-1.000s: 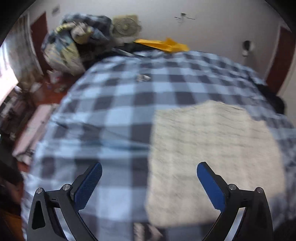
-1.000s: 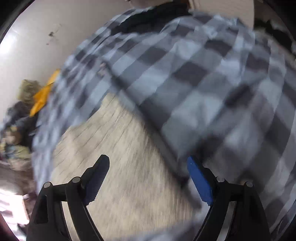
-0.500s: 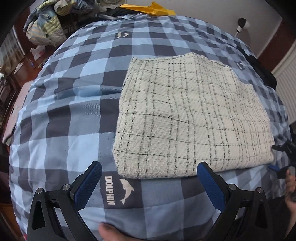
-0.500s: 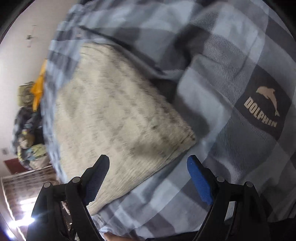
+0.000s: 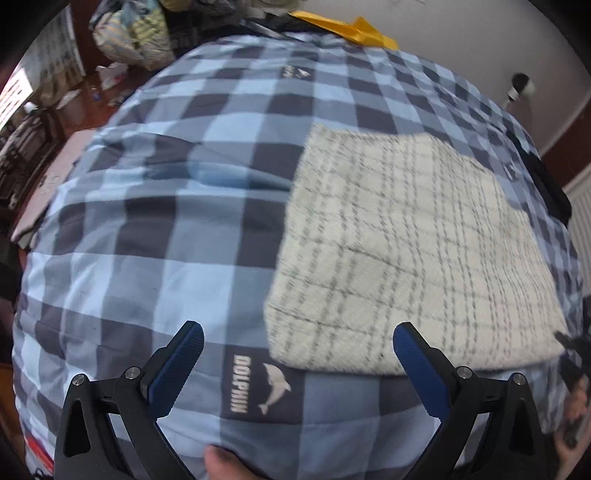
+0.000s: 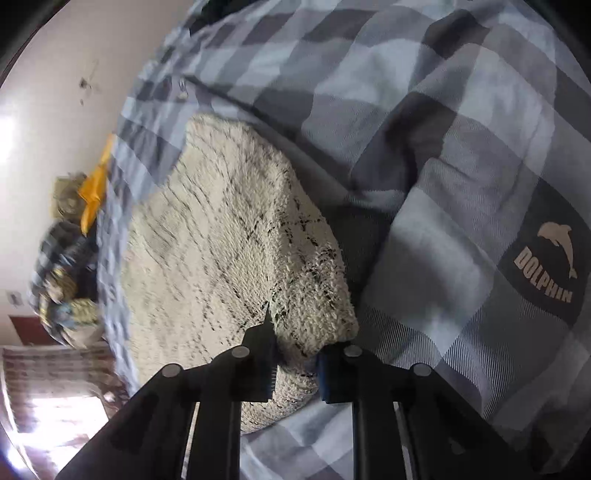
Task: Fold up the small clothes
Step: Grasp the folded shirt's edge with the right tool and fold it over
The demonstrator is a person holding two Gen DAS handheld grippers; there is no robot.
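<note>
A cream cloth with thin black check lines lies folded flat on a blue checked bedspread. My left gripper is open and empty, hovering just short of the cloth's near left corner. In the right wrist view my right gripper is shut on the near corner of the cream cloth, with fabric pinched between the blue pads. The right gripper also shows dimly at the right edge of the left wrist view.
A yellow item lies at the bed's far edge by the white wall. A heap of laundry sits at the far left, with clutter on the floor beside the bed. A fingertip shows at the bottom.
My right gripper has closed on the cloth's corner; it was open half a second ago. My left gripper has shifted left and stays open.
</note>
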